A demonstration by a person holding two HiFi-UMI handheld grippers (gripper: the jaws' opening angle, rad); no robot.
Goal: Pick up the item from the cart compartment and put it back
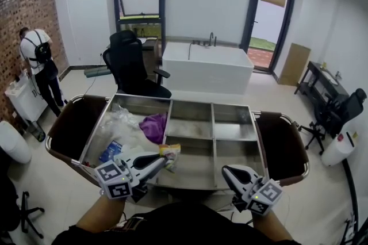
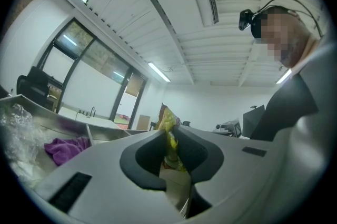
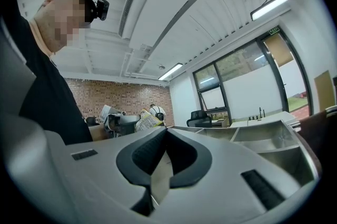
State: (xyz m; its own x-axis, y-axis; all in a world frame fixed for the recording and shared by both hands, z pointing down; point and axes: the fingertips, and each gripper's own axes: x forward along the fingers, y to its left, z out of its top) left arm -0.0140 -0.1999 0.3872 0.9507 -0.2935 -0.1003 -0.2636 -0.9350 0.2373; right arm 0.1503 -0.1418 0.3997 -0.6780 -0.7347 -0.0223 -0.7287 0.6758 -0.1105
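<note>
My left gripper (image 1: pixel 166 161) is shut on a yellow snack packet (image 1: pixel 170 153), held above the front edge of the steel cart (image 1: pixel 212 123). In the left gripper view the yellow snack packet (image 2: pixel 168 131) is pinched between the dark pads and sticks up past my left gripper (image 2: pixel 169 136). My right gripper (image 1: pixel 228 171) hangs by the cart's front right, shut with nothing in it; in the right gripper view its jaw tips meet at the right gripper (image 3: pixel 165 131), and the packet (image 3: pixel 146 120) shows far left.
The left cart compartment holds a purple cloth (image 1: pixel 153 126), clear plastic wrap (image 1: pixel 123 122) and a blue packet (image 1: pixel 110 151). Dark bags (image 1: pixel 75 126) hang at both cart ends. A black office chair (image 1: pixel 131 68) and white bathtub (image 1: pixel 207 68) stand behind. A person (image 1: pixel 38 65) stands far left.
</note>
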